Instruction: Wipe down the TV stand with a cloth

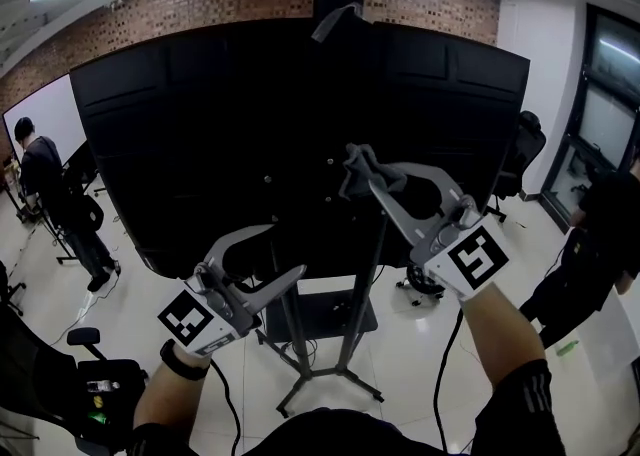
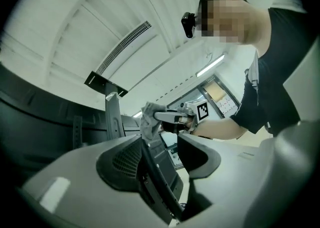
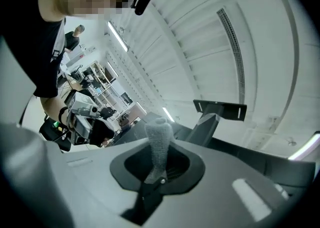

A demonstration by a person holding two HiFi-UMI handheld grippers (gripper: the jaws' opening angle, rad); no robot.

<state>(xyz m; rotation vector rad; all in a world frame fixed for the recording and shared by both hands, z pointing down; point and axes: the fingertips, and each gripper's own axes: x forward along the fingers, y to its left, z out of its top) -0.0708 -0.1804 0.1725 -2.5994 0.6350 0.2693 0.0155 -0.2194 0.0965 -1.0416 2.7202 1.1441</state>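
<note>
A large black TV (image 1: 200, 144) shows its back on a black wheeled stand (image 1: 296, 344). My right gripper (image 1: 372, 182) is shut on a grey cloth (image 1: 358, 162), held up against the TV's back near the centre mount. In the right gripper view the cloth (image 3: 158, 142) sticks up from the closed jaws (image 3: 157, 172). My left gripper (image 1: 298, 274) hovers lower, beside the stand's left pole, under the TV's bottom edge. Its jaws (image 2: 162, 147) stand apart with nothing between them. Beyond them I see the cloth (image 2: 148, 122) and the right gripper (image 2: 175, 117).
A person (image 1: 40, 184) stands at the far left by a whiteboard (image 1: 45, 119). Another person (image 1: 600, 244) is at the right edge. An office chair (image 1: 525, 154) sits behind the TV. Dark equipment (image 1: 95, 384) stands on the floor at lower left.
</note>
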